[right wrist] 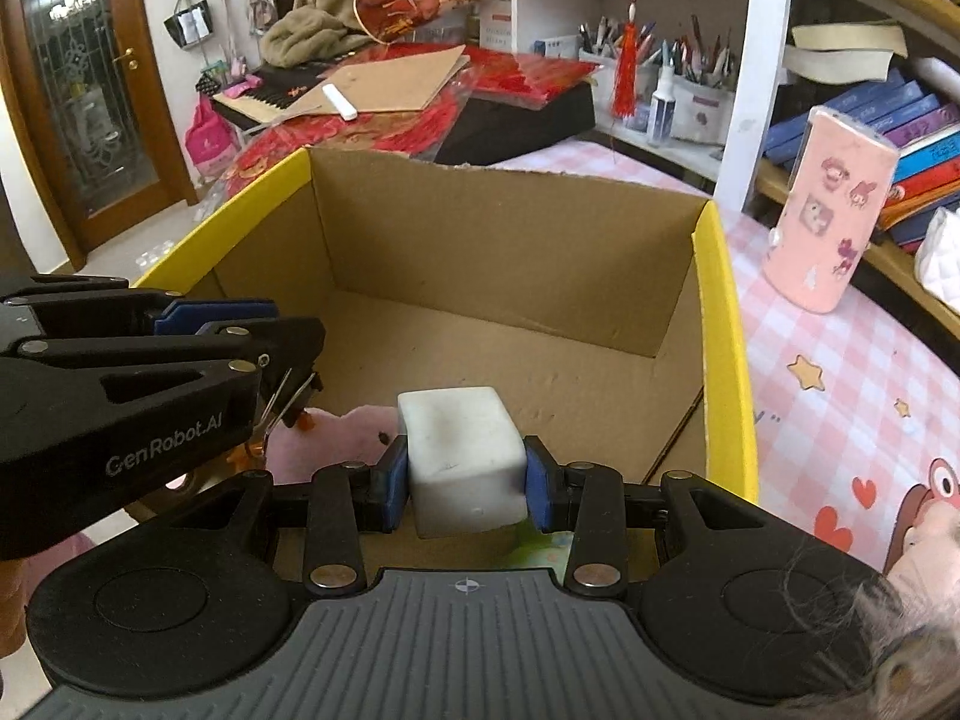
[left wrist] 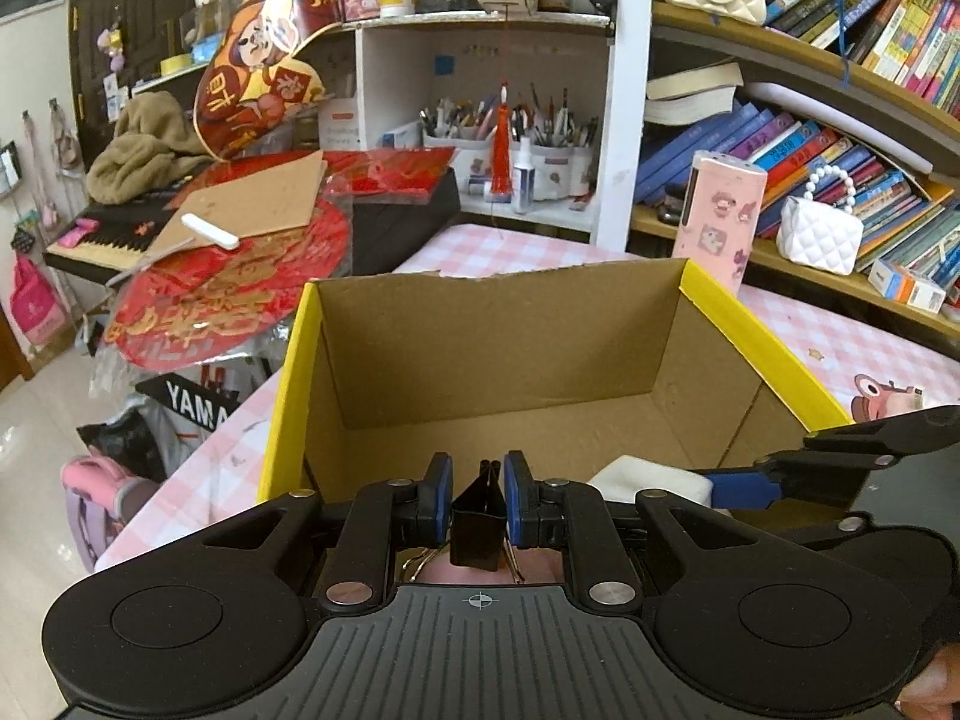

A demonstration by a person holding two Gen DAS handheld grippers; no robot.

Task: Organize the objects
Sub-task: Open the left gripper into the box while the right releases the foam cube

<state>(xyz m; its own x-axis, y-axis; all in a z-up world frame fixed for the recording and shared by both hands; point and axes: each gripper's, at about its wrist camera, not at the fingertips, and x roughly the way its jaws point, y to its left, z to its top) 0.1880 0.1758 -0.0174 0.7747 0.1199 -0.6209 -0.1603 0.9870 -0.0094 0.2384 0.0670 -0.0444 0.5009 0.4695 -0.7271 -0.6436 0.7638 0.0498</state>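
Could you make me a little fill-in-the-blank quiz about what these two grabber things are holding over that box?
The left gripper is shut on a black binder ____.
The right gripper holds a block coloured ____.
Both hang over a cardboard box with edges coloured ____.
Beside the box stands a pink case on a cloth patterned ____.

Missing words: clip; white; yellow; checked

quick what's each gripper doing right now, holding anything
left gripper: closed on a black binder clip, held over the near end of the cardboard box.
right gripper: closed on a white block, also over the box.
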